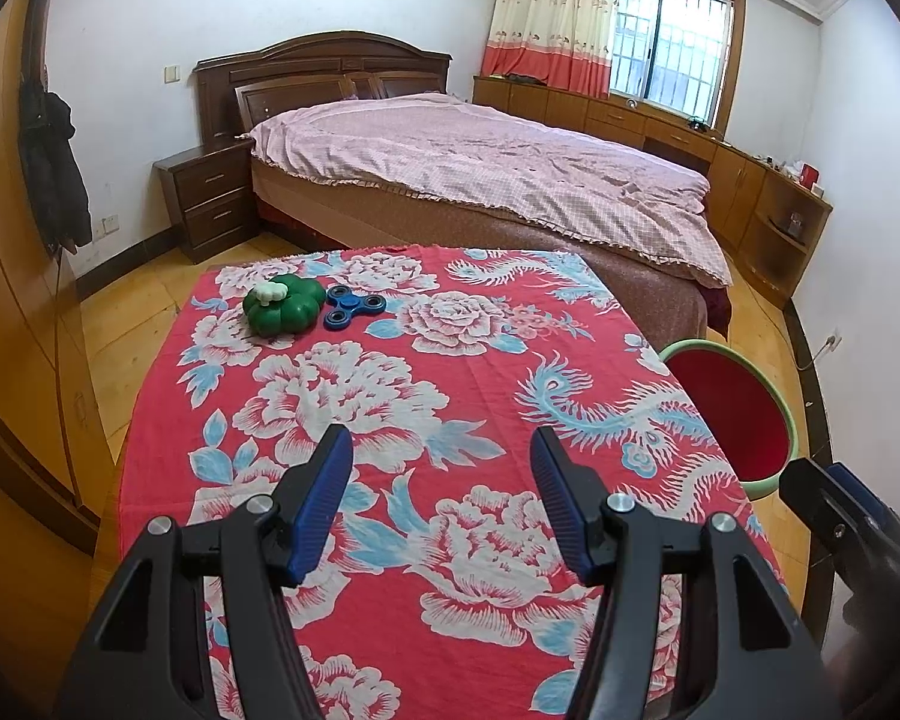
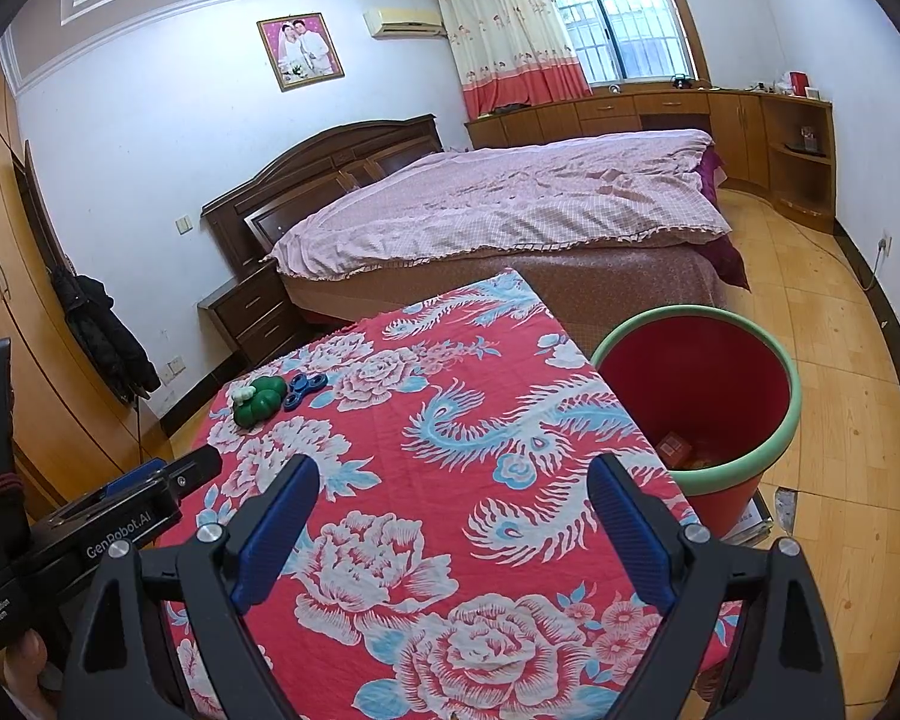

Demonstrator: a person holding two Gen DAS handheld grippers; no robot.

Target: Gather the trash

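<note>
Trash bin x1, green toy x1, spinner x1

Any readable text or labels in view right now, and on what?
"GenRobot.AI": on the body of the left gripper, seen in the right wrist view.
"Data Acquisition System": small print on the same gripper's handle, lower down.
Printing on the carton inside the red bin: too small to read.
</note>
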